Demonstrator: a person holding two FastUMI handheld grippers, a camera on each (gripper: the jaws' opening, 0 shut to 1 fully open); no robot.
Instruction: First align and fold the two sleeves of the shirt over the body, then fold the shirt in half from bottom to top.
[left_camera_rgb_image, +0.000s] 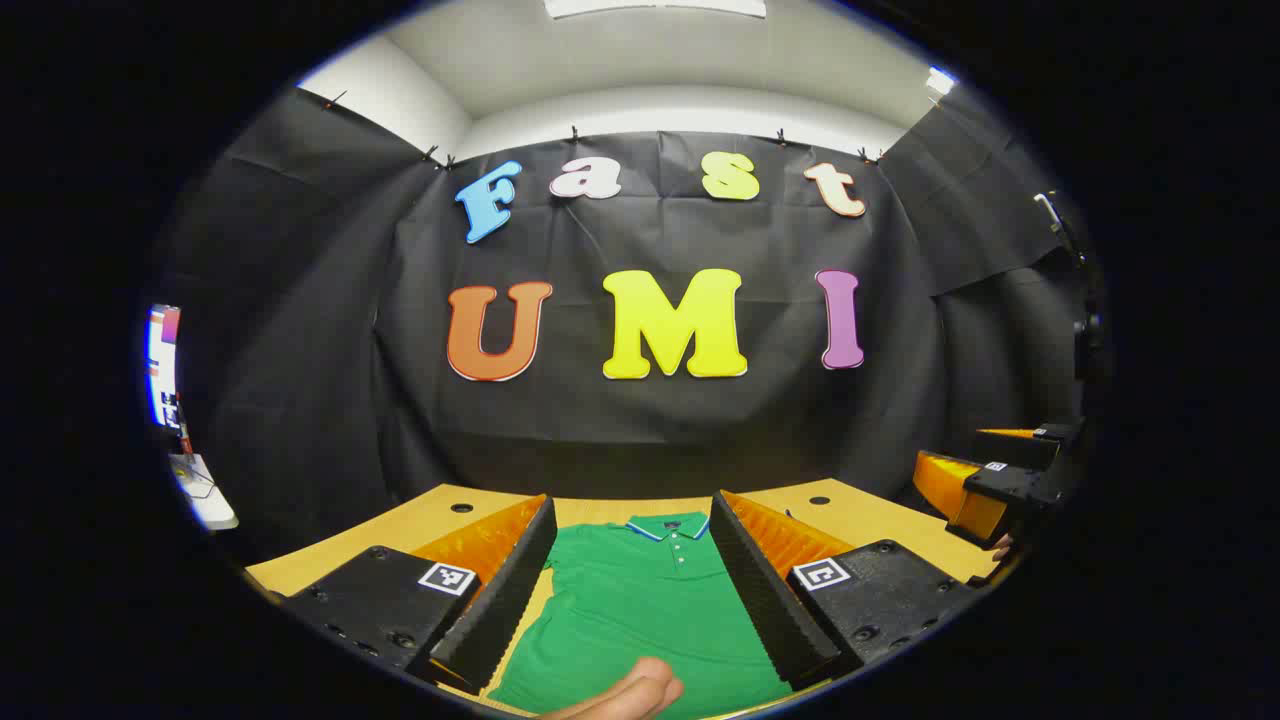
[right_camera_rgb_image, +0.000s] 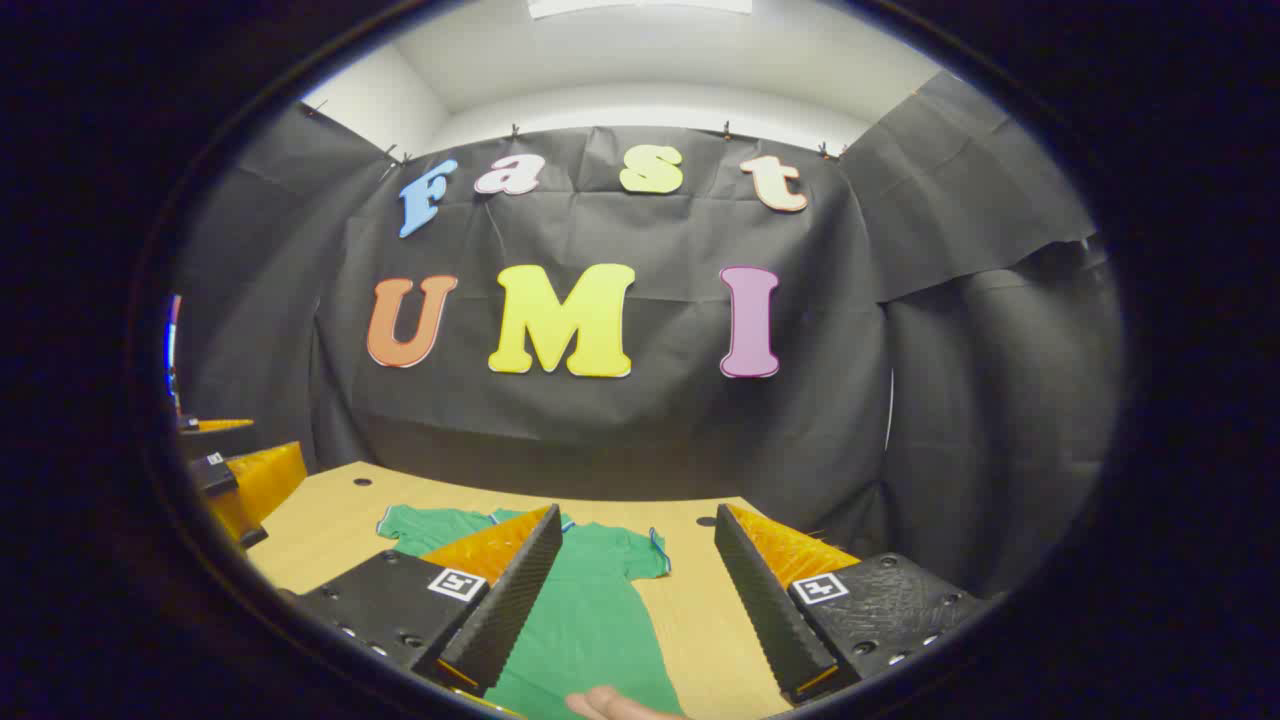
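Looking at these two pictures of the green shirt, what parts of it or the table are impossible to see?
- Left gripper view: the shirt's sleeves sit behind the left gripper's open jaws; its hem is cut off by the lower edge, behind a fingertip.
- Right gripper view: the collar is hidden behind the right gripper's near jaw; the shirt's bottom runs off the edge.
- Table: near edge unseen.

Light: supplied evenly by a ceiling panel (left_camera_rgb_image: 655, 7), bright.
Shadows: soft ones cast on the counter (right_camera_rgb_image: 700, 610).
Focus: sharp throughout.
Edges: strongly bent by fisheye distortion.
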